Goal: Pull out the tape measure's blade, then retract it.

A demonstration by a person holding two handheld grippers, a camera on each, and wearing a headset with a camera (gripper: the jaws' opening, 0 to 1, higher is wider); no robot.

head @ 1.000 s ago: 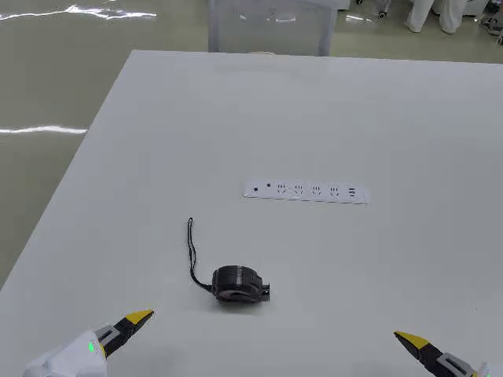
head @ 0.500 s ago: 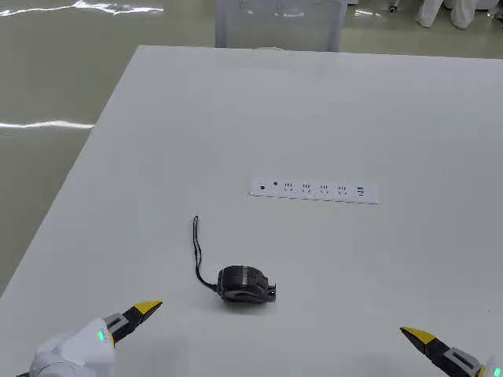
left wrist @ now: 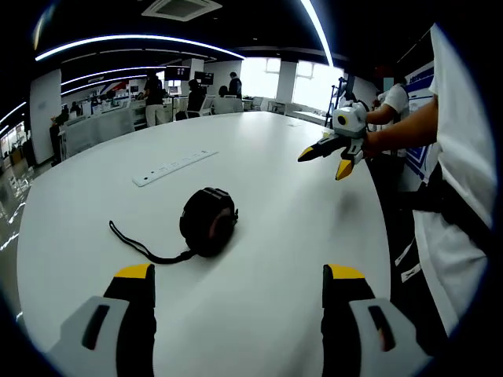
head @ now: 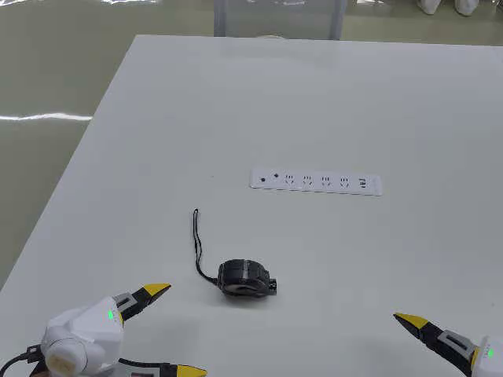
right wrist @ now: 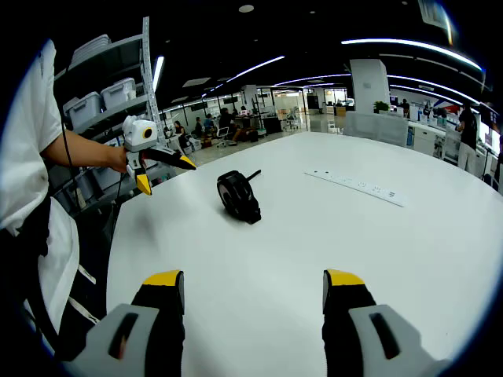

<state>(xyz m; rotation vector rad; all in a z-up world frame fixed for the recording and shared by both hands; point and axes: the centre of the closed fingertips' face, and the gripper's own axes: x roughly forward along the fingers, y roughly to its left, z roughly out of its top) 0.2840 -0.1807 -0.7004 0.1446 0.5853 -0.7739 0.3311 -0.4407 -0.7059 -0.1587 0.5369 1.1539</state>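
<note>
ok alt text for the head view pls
A black tape measure lies on a white table, blade in, strap trailing away. A power strip lies beyond it. The left tool, open, and one jaw of the right tool sit at the bottom corners.

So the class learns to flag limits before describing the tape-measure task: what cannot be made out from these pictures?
Tape measure: the blade is hidden in its case, and its end tab is too small to tell in the head view.
Right tongs: one jaw is cut off by the head view's bottom edge.
Power strip: its markings are too small to read in the head view.
</note>
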